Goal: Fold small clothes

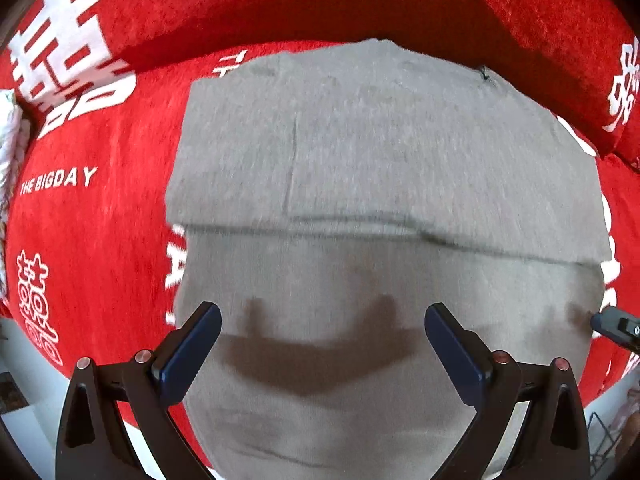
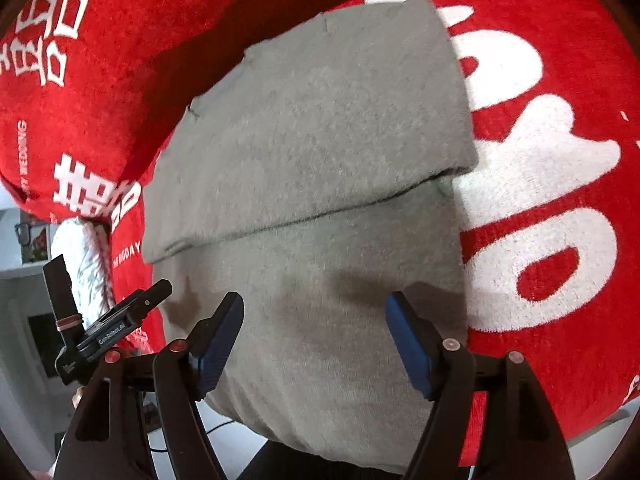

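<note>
Left wrist view: grey garment point(image 1: 384, 184) spread on the red sofa cover point(image 1: 100, 220), far half already doubled over the near half, fold edge running straight across the middle, near end draping over the seat's front edge. Looks a soft, light knit, limp and without stiffness, slightly grippy rather than slick, nothing fragile about it; likely to sag and slide off line if lifted by one point only. Best taken at the two near corners, or along the near hem just past the seat's front edge, pinching both layers where doubled so the upper flap does not peel back. Right wrist view: same garment point(image 2: 320, 128), its right side running close beside the large white characters on the cover point(image 2: 560, 184), far corner toward the backrest. Left gripper point(image 1: 322, 332) hovering over the near half, jaws wide apart, nothing between them, shadow cast on the cloth. Right gripper point(image 2: 314, 320) likewise spread and empty, above the near right part of the garment; from the left wrist only its tip showing at the right edge. No containers anywhere in either view, so nothing to report inside any. At the cover's left edge, a white bundled cloth point(image 2: 86, 256), well apart from the garment; what it is, hard to tell.
</note>
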Available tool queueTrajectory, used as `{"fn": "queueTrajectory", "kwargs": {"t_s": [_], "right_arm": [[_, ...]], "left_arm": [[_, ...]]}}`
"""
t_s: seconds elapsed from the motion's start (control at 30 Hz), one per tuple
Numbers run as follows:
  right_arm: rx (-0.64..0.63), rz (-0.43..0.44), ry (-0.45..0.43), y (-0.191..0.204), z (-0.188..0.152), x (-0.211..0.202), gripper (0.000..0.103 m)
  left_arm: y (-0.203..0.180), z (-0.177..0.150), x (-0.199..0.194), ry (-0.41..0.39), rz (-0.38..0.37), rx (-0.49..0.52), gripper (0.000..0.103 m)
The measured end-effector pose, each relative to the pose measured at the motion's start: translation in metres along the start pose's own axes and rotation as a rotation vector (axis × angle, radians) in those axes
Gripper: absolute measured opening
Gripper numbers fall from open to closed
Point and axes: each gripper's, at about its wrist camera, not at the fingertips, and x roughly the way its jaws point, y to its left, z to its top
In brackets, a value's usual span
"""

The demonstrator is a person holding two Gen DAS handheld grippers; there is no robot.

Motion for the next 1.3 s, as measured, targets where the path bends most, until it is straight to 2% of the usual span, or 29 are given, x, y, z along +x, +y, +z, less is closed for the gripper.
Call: {"fn": "queueTrajectory", "kwargs": {"t_s": [0.17, 0.37, 0.47, 0.67, 0.8, 0.97, 1.1, 1.3], "right_arm": [[0.013, 0.031, 0.025, -0.007, -0.015, 0.003, 0.077], [0.037, 0.055, 0.028, -0.013, -0.042, 0.007, 0.077], [0.041, 0.066, 0.024, -0.013, -0.060, 0.007, 0.077], [0.079, 0.104, 0.073, -0.023, -0.109, 0.018, 0.077], [0.090, 0.077, 0.122, -0.040, -0.148, 0.026, 0.077], [0.133, 0.012, 0.162, -0.072, -0.188, 0.040, 0.077], [0.151, 0.004, 0.156, -0.089, -0.197, 0.054, 0.077], [0.173, 0.062, 0.171, -0.098, -0.204, 0.068, 0.077]], "left_arm": [[0.019, -0.027, 0.003, 0.036, 0.008, -0.023, 0.102], [0.042, -0.057, 0.002, 0.039, -0.003, -0.025, 0.102], [0.050, -0.074, 0.002, 0.045, -0.013, -0.018, 0.102], [0.073, -0.116, -0.002, 0.056, -0.051, -0.009, 0.102], [0.091, -0.153, 0.007, 0.105, -0.077, -0.030, 0.102], [0.099, -0.193, 0.038, 0.191, -0.099, -0.060, 0.102], [0.093, -0.202, 0.055, 0.215, -0.140, -0.076, 0.102], [0.082, -0.204, 0.055, 0.199, -0.164, -0.056, 0.102]]}}
